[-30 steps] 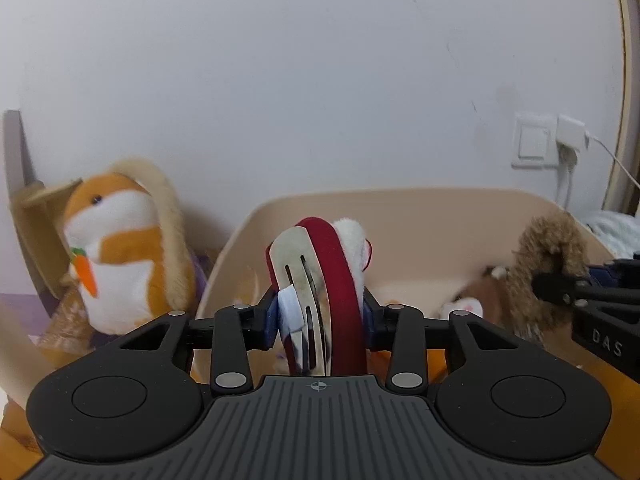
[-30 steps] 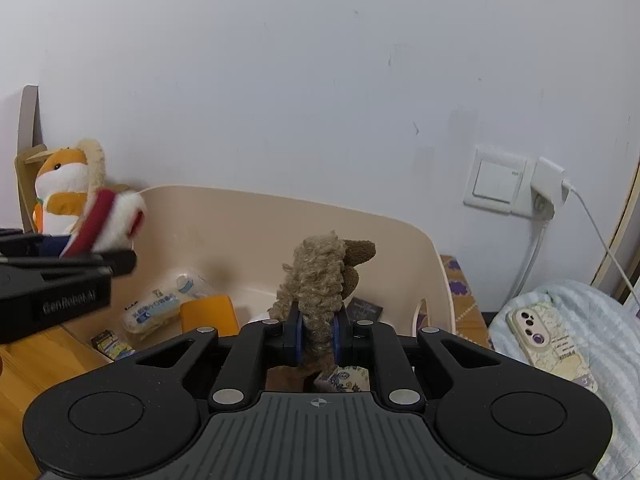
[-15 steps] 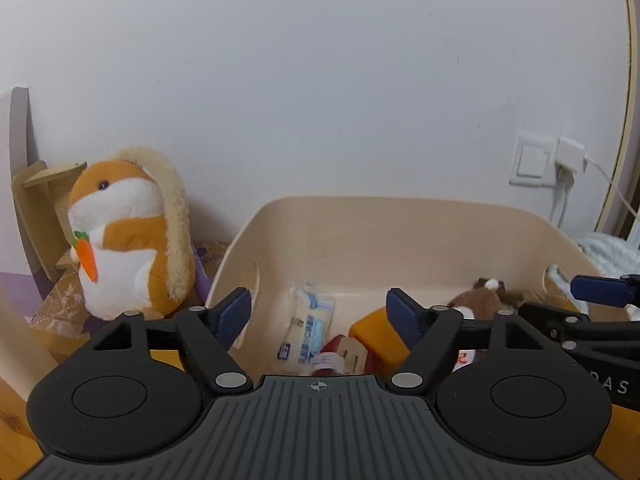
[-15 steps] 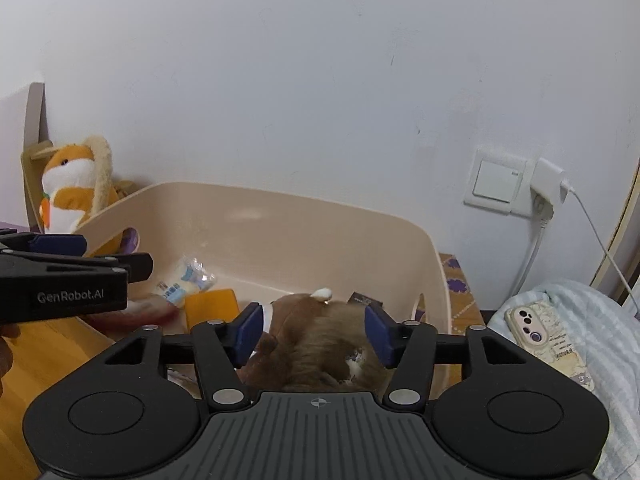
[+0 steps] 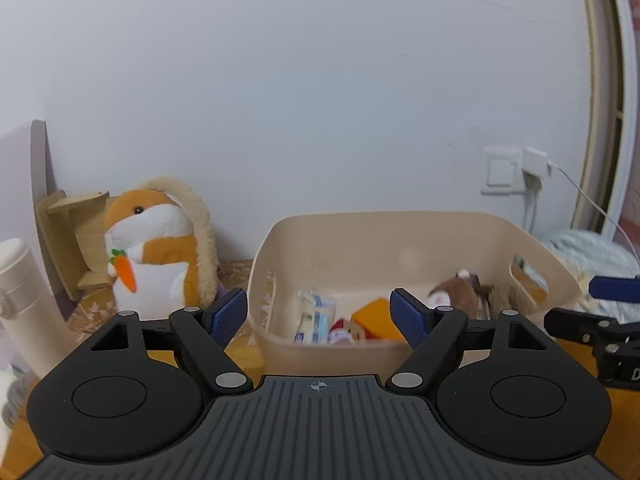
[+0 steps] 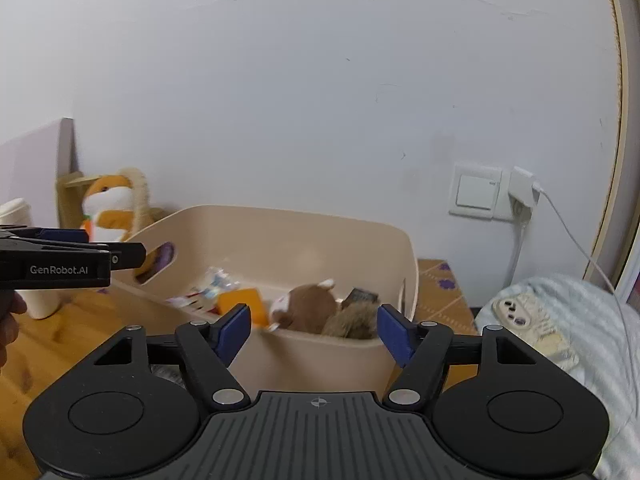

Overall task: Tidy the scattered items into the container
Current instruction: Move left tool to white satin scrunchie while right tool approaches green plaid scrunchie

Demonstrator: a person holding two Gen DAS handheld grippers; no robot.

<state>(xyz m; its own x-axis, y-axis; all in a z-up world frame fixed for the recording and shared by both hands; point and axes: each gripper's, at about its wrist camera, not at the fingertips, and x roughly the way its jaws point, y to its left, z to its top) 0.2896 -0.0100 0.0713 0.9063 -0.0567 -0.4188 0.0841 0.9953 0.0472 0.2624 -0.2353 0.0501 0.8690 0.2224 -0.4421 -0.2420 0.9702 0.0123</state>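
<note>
A beige plastic bin (image 5: 400, 236) stands on the wooden table against the wall; it also shows in the right wrist view (image 6: 280, 232). Inside lie a brown plush toy (image 6: 314, 306), an orange block (image 6: 242, 304), a small packet (image 5: 316, 314) and a red-and-white item (image 5: 340, 332). My left gripper (image 5: 320, 314) is open and empty, in front of the bin's near wall. My right gripper (image 6: 314, 334) is open and empty, in front of the bin's right part. The left gripper also shows at the left of the right wrist view (image 6: 72, 254).
An orange-and-white plush rabbit (image 5: 154, 248) sits left of the bin beside a wooden stand (image 5: 68, 240). A white bottle (image 5: 24, 304) stands at far left. A phone (image 6: 520, 316) lies on a pale blue blanket (image 6: 580, 320) at right. A charger cable (image 6: 576, 240) hangs from the wall socket.
Both grippers opened and let their items fall into the bin: the left its red-and-white item, the right the brown plush. Both have since drawn back from the bin.
</note>
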